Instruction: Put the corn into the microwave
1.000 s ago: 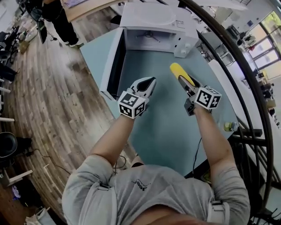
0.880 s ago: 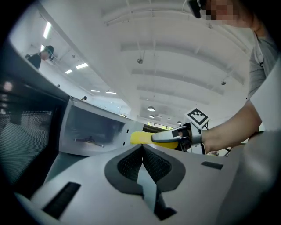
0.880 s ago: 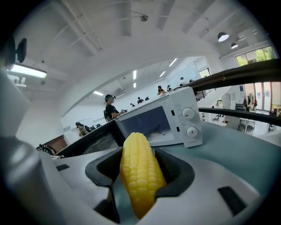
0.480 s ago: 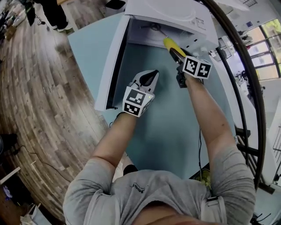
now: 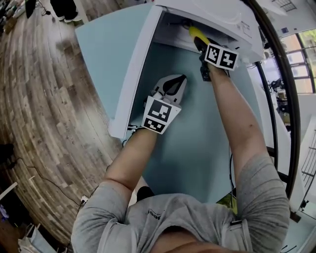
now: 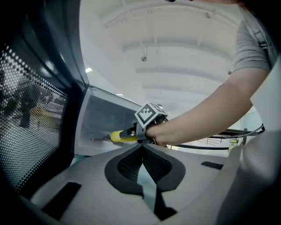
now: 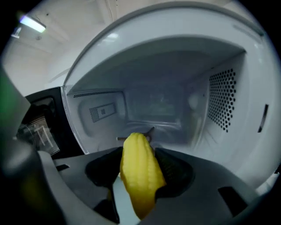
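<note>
The yellow corn [image 5: 196,34] is clamped lengthwise in my right gripper [image 5: 199,43], its tip at the mouth of the white microwave [image 5: 212,15]. In the right gripper view the corn [image 7: 139,173] sits between the dark pads of the gripper [image 7: 138,163], with the empty cavity [image 7: 162,105] straight ahead. The microwave door [image 5: 136,74] stands swung open on the left. My left gripper [image 5: 173,89] hovers over the table beside the door, its jaws shut with nothing in them. The left gripper view shows that gripper [image 6: 141,148] pointing at the corn [image 6: 119,137].
The microwave stands at the far end of a teal table [image 5: 192,148]. Wooden floor [image 5: 44,108] lies beyond the table's left edge. A black curved rail [image 5: 281,84] runs along the right side. The open door's mesh window [image 6: 30,118] is close on my left.
My right gripper has carried the corn from over the middle of the table forward to the microwave's opening. The left gripper has shifted a little forward beside the open door.
</note>
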{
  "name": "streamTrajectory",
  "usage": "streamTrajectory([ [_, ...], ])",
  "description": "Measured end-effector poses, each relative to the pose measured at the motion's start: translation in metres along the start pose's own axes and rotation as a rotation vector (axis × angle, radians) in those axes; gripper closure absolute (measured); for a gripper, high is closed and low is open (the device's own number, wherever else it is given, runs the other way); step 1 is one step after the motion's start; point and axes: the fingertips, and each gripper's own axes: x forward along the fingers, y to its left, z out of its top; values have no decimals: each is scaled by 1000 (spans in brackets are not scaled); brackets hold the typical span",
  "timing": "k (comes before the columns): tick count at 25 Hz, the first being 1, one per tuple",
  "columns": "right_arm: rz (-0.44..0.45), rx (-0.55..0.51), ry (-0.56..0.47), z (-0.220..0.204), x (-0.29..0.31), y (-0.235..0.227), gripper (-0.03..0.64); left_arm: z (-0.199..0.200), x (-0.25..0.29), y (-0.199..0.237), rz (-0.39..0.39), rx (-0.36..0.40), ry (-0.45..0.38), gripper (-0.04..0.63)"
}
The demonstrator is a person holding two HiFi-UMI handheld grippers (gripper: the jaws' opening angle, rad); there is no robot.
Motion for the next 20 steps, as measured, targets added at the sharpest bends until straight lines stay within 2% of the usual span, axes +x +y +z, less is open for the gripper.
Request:
streamTrajectory([
  [5, -55, -25, 7, 3, 22, -5, 380, 1, -1, 4, 14, 19, -1, 577],
  [12, -115, -71, 0, 20, 29, -29, 380, -4, 0, 9, 30, 1, -19, 577],
  [20, -189, -35, 27, 13, 47, -38, 380, -9, -3, 17, 25, -5, -20, 577],
])
